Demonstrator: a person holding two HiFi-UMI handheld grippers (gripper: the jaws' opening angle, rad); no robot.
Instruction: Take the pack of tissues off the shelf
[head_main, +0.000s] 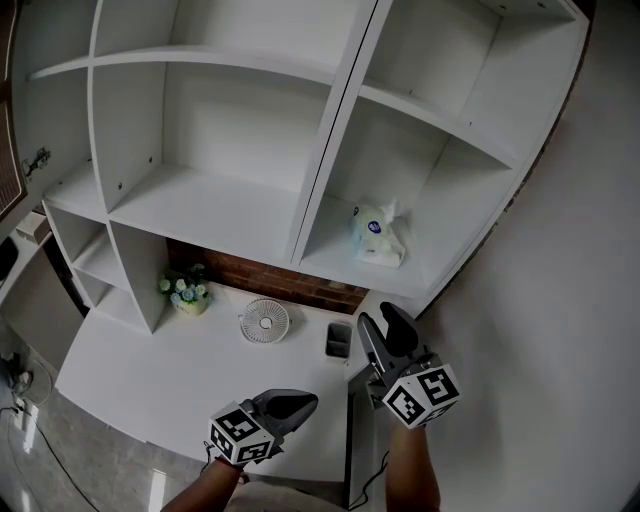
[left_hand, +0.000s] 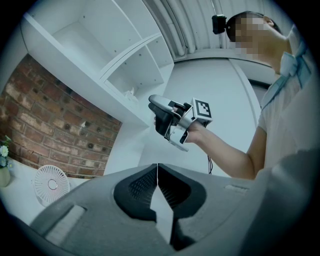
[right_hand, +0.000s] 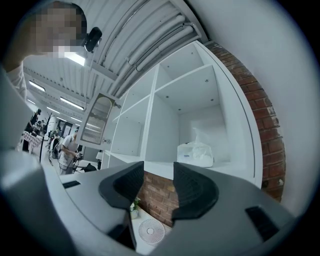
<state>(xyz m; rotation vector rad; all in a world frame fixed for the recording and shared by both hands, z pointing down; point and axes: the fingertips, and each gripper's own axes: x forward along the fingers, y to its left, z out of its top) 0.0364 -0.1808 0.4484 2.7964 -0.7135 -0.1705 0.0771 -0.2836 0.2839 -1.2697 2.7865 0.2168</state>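
The pack of tissues (head_main: 378, 236), white plastic with a blue mark, lies in the lower right compartment of the white shelf unit (head_main: 300, 190). The right gripper view has the pack (right_hand: 195, 154) ahead and a little above the jaws. My right gripper (head_main: 386, 322) is held below and in front of that compartment, open with nothing between its jaws. My left gripper (head_main: 300, 403) hangs lower over the desk, its jaws shut together and empty; in the left gripper view its jaw tips meet (left_hand: 157, 166), and the right gripper (left_hand: 159, 111) shows beyond them.
On the white desk (head_main: 150, 370) under the shelf stand a small round fan (head_main: 264, 321), a pot of flowers (head_main: 186, 291) and a dark small container (head_main: 339, 340). A brick wall strip (head_main: 270, 275) runs behind them. A white wall (head_main: 560, 300) closes the right side.
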